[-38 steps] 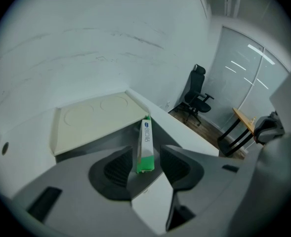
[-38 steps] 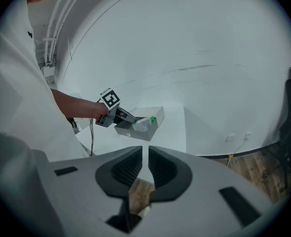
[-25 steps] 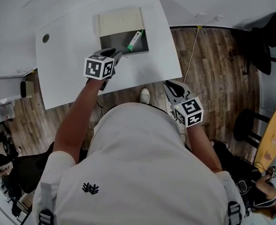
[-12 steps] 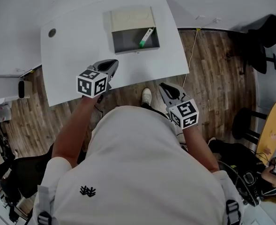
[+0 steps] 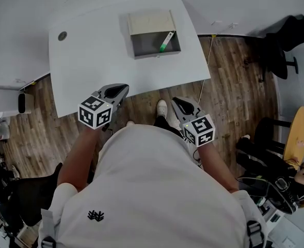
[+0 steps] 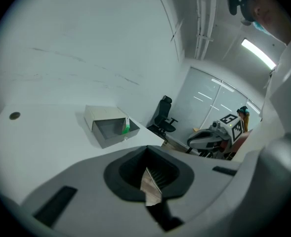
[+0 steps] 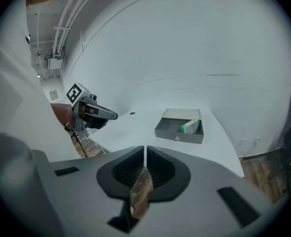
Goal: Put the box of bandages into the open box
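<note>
Bandage box (image 5: 166, 40), green-ended: propped inside open grey box (image 5: 146, 44) on white tabletop (image 5: 90, 61). Left gripper (image 5: 122, 88), right gripper (image 5: 176, 102): jaws pressed together, nothing between, both off tabletop's near edge.

No legible text or numbers; print on bandage box (image 5: 166, 40) too small to read.

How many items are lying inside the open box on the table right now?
1: a green-and-white box of bandages, leaning against the right-hand wall of the open box in the head view. Nothing else shows inside, and little of its floor is hidden.
</note>
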A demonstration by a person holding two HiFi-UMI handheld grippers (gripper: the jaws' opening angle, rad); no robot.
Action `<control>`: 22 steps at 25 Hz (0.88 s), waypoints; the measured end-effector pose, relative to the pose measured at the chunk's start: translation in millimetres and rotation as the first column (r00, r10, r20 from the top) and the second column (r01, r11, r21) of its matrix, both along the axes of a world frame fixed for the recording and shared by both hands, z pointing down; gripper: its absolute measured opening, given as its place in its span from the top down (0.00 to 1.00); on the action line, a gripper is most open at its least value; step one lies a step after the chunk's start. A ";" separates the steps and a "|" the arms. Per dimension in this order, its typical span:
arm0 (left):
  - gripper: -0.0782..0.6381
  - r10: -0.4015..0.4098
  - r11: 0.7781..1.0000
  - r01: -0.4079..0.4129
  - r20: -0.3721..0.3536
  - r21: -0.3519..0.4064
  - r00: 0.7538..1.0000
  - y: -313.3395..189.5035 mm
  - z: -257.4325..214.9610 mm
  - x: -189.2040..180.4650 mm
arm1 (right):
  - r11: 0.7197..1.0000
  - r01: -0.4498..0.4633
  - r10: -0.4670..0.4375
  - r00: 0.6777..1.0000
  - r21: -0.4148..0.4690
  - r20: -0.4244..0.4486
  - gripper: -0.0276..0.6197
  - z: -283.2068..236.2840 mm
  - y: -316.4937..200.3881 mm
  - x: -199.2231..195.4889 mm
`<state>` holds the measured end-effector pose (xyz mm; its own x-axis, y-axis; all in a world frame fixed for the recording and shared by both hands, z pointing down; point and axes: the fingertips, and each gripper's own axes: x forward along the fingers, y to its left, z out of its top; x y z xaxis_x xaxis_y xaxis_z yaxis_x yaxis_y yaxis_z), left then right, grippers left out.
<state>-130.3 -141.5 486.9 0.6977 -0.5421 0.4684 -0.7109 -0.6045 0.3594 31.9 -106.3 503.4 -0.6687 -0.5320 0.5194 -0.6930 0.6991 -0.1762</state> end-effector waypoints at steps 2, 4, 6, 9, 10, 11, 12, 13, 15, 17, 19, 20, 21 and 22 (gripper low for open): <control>0.88 -0.003 1.000 0.003 -0.012 -0.003 1.000 12.5 -2.1 -10.2 | 1.000 -0.003 0.003 1.000 0.006 -0.002 0.93 -2.2 10.0 -7.9; 0.88 -0.001 1.000 0.001 -0.016 0.005 1.000 23.4 -6.4 -17.7 | 1.000 -0.008 0.008 1.000 0.015 -0.004 0.93 -4.5 18.4 -13.9; 0.88 0.008 1.000 -0.008 -0.008 0.021 1.000 34.3 -10.7 -22.4 | 1.000 -0.013 0.013 1.000 0.023 -0.006 0.93 -6.8 26.8 -18.4; 0.88 0.027 0.999 -0.027 0.005 0.039 1.000 48.3 -15.1 -28.4 | 0.999 -0.020 0.020 1.000 0.030 -0.007 0.93 -9.8 38.0 -25.5; 0.88 0.033 0.999 -0.033 0.004 0.042 0.999 52.2 -16.3 -29.4 | 0.999 -0.021 0.022 1.000 0.031 -0.007 0.93 -10.9 41.4 -27.5; 0.88 0.038 0.998 -0.038 0.001 0.044 0.999 55.8 -17.2 -29.8 | 0.999 -0.021 0.022 1.000 0.033 -0.008 0.93 -12.1 44.7 -29.3; 0.88 0.043 0.998 -0.043 -0.002 0.045 0.999 59.3 -17.9 -30.0 | 0.999 -0.020 0.021 1.000 0.034 -0.008 0.93 -13.2 47.6 -31.0; 0.88 0.048 0.998 -0.048 -0.004 0.045 0.999 62.5 -18.2 -30.3 | 0.999 -0.019 0.020 1.000 0.036 -0.009 0.93 -14.1 50.3 -32.6; 0.88 0.057 0.997 -0.056 -0.005 0.049 0.998 68.3 -18.6 -30.6 | 0.999 -0.021 0.022 1.000 0.038 -0.010 0.93 -15.3 54.8 -34.7; 0.88 0.064 0.997 -0.064 -0.009 0.051 0.998 74.3 -19.7 -30.1 | 0.999 -0.030 0.030 1.000 0.039 -0.006 0.93 -16.6 59.0 -35.3; 0.88 0.070 0.996 -0.069 -0.014 0.055 0.997 79.4 -21.0 -30.6 | 0.998 -0.038 0.038 0.999 0.040 0.000 0.93 -17.6 61.9 -36.8; 0.88 0.072 0.996 -0.072 -0.015 0.058 0.997 80.9 -21.5 -31.4 | 0.998 -0.041 0.041 0.999 0.042 0.001 0.93 -17.9 62.6 -38.0; 0.88 0.074 0.995 -0.073 -0.015 0.062 0.997 82.1 -21.8 -32.3 | 0.998 -0.043 0.043 0.999 0.044 0.001 0.93 -18.1 63.4 -39.2; 0.88 0.075 0.995 -0.074 -0.014 0.064 0.997 83.2 -21.9 -33.3 | 0.998 -0.045 0.045 0.999 0.046 0.001 0.94 -18.0 64.5 -40.2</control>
<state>-163.5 -58.3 465.1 0.7446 -0.5167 0.4227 -0.6574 -0.6777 0.3295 -8.4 -41.8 485.4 -0.6434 -0.5850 0.4938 -0.7241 0.6743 -0.1445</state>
